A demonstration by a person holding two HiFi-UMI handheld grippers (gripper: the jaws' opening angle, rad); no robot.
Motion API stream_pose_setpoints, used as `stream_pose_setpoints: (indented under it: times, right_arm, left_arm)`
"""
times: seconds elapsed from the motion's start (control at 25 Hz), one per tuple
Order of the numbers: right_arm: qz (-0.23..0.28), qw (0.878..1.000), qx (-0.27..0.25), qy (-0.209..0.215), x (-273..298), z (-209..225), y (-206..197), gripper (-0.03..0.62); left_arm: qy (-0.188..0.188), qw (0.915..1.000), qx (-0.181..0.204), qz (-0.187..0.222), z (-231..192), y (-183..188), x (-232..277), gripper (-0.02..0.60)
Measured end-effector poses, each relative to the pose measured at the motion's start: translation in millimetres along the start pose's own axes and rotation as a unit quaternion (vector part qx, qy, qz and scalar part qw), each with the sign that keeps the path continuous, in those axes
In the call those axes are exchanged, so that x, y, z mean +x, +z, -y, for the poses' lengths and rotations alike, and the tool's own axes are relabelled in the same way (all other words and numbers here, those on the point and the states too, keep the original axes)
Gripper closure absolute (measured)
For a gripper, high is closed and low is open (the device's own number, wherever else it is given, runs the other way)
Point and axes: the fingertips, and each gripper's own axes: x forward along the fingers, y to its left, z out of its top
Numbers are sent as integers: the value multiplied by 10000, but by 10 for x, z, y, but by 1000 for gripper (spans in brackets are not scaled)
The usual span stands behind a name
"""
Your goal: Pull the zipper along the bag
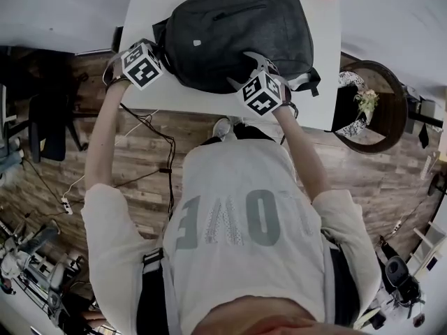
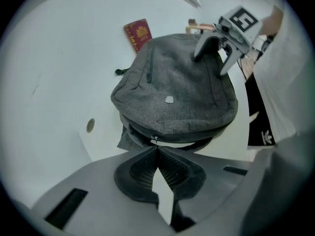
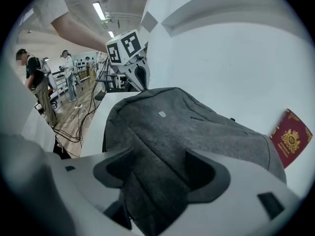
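1. White table (image 1: 150,9), matte top, standing against a plain white wall (image 3: 236,73).
2. Floor (image 1: 140,180): wood planks in mixed brown tones, with black cables (image 1: 167,152) trailing across it beside the table.
3. Dark chair (image 1: 49,117) off the table's left end.
4. Round dark wooden stand (image 1: 404,110) near the table's right end.
5. Ceiling strip lights (image 3: 100,10) are lit over a long room beyond.

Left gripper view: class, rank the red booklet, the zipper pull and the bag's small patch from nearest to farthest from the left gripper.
1. zipper pull: right at the jaw tips, on the near edge of the bag.
2. patch: on top of the bag, mid-panel.
3. red booklet: beyond the bag, upper left.
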Motion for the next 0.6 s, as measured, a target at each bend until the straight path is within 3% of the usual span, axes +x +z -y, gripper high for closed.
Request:
stream_pose_setpoints:
  times: [0.08, 0.12, 0.24, 0.28, 0.36, 0.44, 0.6]
  right_arm:
    - [-5, 10000, -80, 34, 11, -2, -3, 263]
    - [-21, 9999, -106, 46, 18, -3, -7, 263]
    - [-33, 9999, -146, 47, 30, 0, -14, 263]
    - [-20, 9999, -150, 35, 30, 6, -10, 263]
    - [5, 9999, -160, 21, 29, 17, -1, 263]
    - [1, 9999, -158, 49, 33, 15, -3, 263]
    - [-12, 9998, -185, 68, 51, 26, -2, 263]
  left_arm:
    - [33, 9987, 471, -200, 61, -45, -23, 557]
    - [-27, 9984, 529, -208, 100, -45, -43, 557]
    - [-287, 9995, 128, 55, 181, 26, -175, 557]
    - [-233, 9996, 185, 22, 175, 25, -203, 557]
    - [-13, 9975, 650, -287, 158, -32, -181, 557]
    - [-74, 9948, 883, -505, 215, -76, -108, 557]
    - [-838, 9964, 106, 35, 385, -63, -197, 555]
